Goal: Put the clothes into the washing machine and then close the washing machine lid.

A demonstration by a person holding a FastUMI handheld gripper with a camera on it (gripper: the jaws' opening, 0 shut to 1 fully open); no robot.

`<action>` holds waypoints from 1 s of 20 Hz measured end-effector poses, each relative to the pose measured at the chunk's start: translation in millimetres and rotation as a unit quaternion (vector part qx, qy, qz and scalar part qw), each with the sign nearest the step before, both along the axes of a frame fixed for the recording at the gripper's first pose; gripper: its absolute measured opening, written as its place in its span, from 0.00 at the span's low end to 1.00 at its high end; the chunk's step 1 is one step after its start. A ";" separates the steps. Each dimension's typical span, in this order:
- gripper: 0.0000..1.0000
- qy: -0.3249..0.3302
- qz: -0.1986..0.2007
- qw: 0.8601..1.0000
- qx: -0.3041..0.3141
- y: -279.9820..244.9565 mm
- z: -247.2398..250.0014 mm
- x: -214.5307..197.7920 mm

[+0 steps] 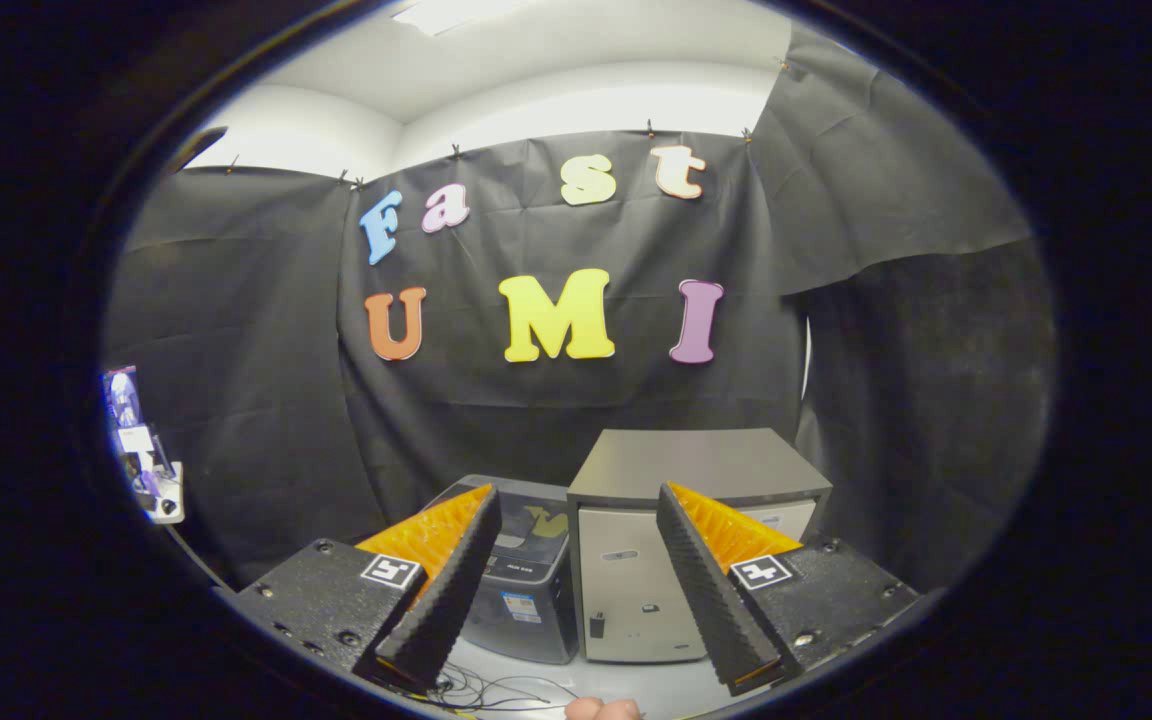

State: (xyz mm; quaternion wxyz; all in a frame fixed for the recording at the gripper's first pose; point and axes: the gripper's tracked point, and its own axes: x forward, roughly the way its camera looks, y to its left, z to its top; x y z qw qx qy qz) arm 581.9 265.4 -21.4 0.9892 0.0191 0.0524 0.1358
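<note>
1. Tongs (576, 560): spread wide, holding nothing.
2. Washing machine (526, 585): dark, beyond the tongs at the table's (656, 685) back edge, beside a grey cabinet (681, 540); lid state unclear.
3. Clothes: unseen; stage undecidable.

A lab recording booth — black cloth walls (236, 330) clipped up under a white ceiling (576, 70), fluorescent-lit.

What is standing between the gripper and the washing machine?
Nothing visible. The gripper is open, and the washing machine sits beyond its fingers, beside the grey cabinet; only bare tabletop lies between.
</note>
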 end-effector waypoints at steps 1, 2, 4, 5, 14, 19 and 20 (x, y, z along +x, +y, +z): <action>0.98 0.000 -0.002 1.000 0.003 0.3 0.7 0.5; 0.98 0.000 -0.003 1.000 0.005 1.0 0.3 -1.1; 0.98 -0.002 -0.004 1.000 0.001 0.5 -0.1 0.2; 0.98 -0.003 -0.006 1.000 -0.002 -1.7 -0.2 0.2; 0.98 -0.003 -0.016 1.000 -0.001 -4.6 -0.3 -1.3; 0.98 0.003 -0.016 1.000 -0.010 -6.3 -1.9 -3.4; 0.98 0.004 -0.016 1.000 -0.010 -6.2 -1.9 -3.3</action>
